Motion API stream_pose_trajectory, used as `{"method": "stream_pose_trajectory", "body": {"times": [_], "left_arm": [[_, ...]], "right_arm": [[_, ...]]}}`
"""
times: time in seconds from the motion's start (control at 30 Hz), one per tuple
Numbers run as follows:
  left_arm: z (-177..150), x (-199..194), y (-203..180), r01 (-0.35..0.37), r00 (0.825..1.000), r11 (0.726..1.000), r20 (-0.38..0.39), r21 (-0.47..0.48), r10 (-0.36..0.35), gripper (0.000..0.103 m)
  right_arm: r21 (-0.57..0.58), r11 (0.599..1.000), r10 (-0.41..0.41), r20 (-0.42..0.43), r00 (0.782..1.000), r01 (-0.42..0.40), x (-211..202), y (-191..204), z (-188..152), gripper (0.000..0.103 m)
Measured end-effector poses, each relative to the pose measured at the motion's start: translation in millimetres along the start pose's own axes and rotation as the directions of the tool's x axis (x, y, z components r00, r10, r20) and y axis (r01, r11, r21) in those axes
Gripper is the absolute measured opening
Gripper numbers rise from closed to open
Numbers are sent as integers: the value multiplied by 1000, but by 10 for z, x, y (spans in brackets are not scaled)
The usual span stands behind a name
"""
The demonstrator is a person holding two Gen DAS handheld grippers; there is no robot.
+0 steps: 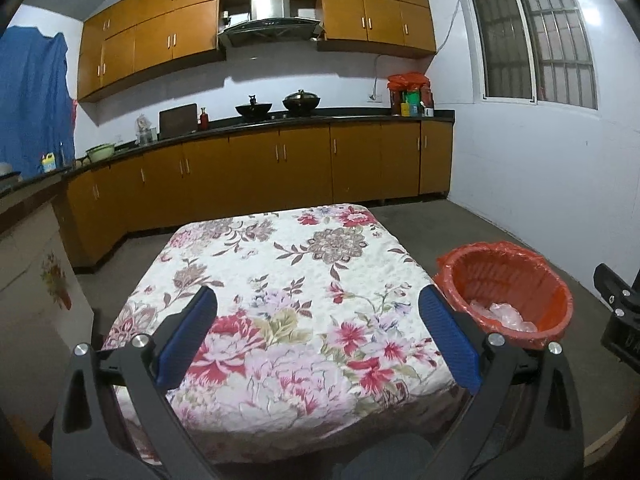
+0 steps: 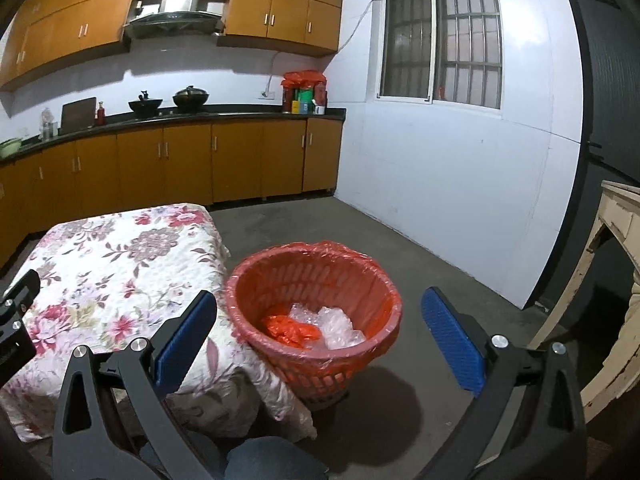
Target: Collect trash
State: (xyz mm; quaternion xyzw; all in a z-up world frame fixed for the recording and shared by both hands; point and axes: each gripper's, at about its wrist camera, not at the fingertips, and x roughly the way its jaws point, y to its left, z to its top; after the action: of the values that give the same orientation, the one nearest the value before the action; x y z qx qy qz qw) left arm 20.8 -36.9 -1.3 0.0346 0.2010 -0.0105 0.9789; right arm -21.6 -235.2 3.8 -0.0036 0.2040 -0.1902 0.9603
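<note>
So, both grippers empty right now. Left gripper hanging over the flowery tablecloth, blue pads spread wide, nothing between them. Right gripper same deal, fingers wide apart with nothing pinched, aimed at the red basket. Basket sitting on the grey floor just beside the table's right edge, lined with a red plastic bag. Inside the basket: crumpled clear plastic plus a scrunched red bit to its left. Beyond the basket, orange cabinets along the wall, two dark woks up on the counter, barred window off to the right.
</note>
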Motion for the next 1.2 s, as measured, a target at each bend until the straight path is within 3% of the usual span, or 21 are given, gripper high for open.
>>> {"method": "stream_pose_trajectory", "body": {"times": [0.27,0.53,1.2], "left_arm": [[-28,-201,126,3,1000,1000,17,-30,-3,99],[-38,-244,156,19,1000,999,-1,-44,-19,99],[-115,-245,169,42,997,997,-62,-63,-45,99]], "right_arm": [[27,999,33,-10,999,-32,-136,38,-20,101],[36,999,25,-93,995,-22,-63,41,-103,101],[31,999,19,-96,995,-16,-105,55,-117,101]]}}
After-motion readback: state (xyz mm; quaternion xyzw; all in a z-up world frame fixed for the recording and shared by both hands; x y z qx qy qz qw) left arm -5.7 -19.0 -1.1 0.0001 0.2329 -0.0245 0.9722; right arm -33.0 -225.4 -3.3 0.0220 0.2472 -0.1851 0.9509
